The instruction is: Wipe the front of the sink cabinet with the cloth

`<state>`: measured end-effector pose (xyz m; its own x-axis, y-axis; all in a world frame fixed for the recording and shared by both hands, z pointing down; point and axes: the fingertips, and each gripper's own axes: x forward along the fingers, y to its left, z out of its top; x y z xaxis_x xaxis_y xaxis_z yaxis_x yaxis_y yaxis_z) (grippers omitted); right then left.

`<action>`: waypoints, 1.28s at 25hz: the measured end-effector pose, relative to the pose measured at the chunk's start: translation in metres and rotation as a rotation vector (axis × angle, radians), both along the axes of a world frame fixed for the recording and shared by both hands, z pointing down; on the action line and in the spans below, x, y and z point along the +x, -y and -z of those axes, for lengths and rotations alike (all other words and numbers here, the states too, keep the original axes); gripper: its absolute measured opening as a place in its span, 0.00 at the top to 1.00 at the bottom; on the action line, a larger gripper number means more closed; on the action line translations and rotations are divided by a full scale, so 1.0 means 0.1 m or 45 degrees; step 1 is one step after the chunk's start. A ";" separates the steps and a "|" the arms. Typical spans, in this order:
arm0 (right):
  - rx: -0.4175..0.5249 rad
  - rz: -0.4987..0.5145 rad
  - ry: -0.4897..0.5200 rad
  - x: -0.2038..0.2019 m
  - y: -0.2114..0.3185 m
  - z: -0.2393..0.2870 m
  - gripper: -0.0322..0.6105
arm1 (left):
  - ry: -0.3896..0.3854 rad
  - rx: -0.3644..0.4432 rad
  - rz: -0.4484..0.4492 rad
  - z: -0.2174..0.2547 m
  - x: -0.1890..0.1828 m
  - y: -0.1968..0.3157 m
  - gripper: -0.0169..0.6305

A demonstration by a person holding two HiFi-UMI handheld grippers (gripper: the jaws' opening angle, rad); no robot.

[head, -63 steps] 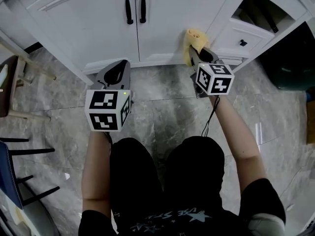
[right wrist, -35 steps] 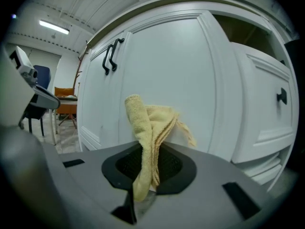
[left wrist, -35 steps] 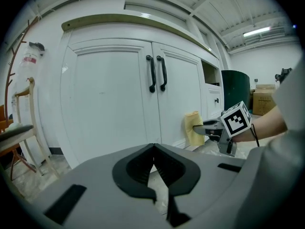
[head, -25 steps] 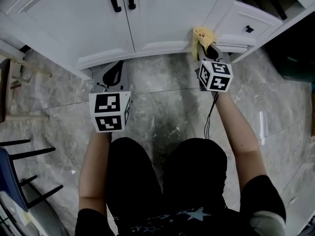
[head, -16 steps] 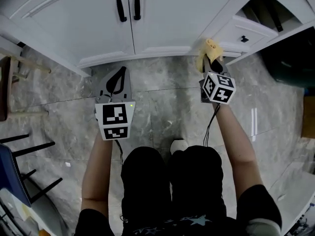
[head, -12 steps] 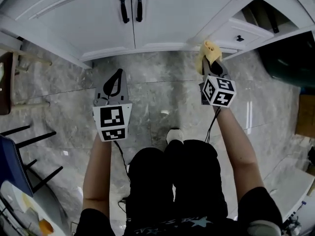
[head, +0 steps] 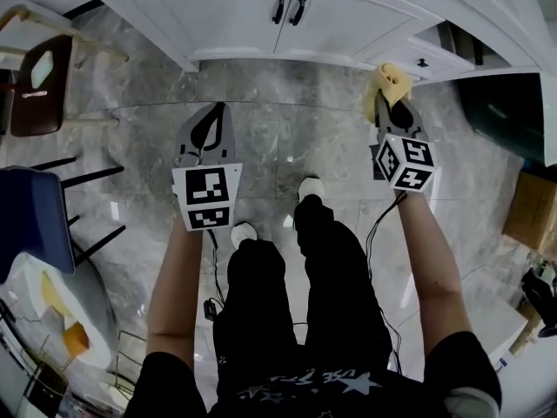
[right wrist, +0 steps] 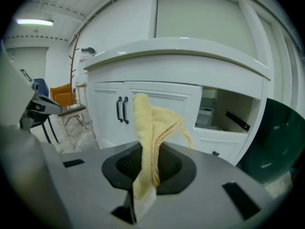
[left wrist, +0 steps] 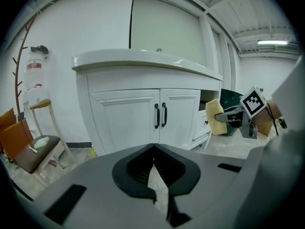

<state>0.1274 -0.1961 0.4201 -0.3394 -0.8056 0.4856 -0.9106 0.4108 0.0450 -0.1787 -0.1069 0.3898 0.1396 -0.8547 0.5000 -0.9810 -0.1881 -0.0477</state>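
**Cloth held clear of the cabinet front**

The right tongs [right wrist: 147, 178] are clamped on the yellow cloth [right wrist: 151, 123]. They pinch it low, so its loose folds stand up ahead of the jaws. That grip puts a soft pad in the lead, fit for pressing flat against a panel.

The cloth hangs in the air in front of the sink cabinet [head: 228, 9]. It is off toward the cabinet's right end, where an open recess [right wrist: 223, 108] sits beside the double doors [left wrist: 143, 120], and it is apart from the cabinet and touches no part of it.

The left tongs [left wrist: 153, 162] are closed with nothing between them. They face the cabinet's doors from well back, probably idle so the working side has room.

With the person standing off on the floor [head: 287, 146], no wiping stroke is in contact at this moment.
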 end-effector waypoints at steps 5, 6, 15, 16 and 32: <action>-0.039 0.022 0.016 -0.46 -0.50 0.63 0.85 | -0.018 0.004 -0.031 0.67 -0.31 -0.43 0.95; -0.053 0.015 0.026 -0.56 -0.63 0.73 0.85 | -0.022 -0.002 -0.036 0.77 -0.39 -0.54 0.95; -0.110 0.153 0.073 -1.33 -1.50 1.62 0.85 | -0.113 -0.105 0.018 1.38 -0.99 -1.49 0.95; -0.101 0.175 0.075 -1.38 -1.53 1.73 0.85 | -0.121 -0.107 0.033 1.44 -1.00 -1.55 0.95; 0.048 0.509 0.226 -0.76 -2.43 3.05 0.85 | -0.094 0.040 0.251 2.60 0.15 -2.92 0.95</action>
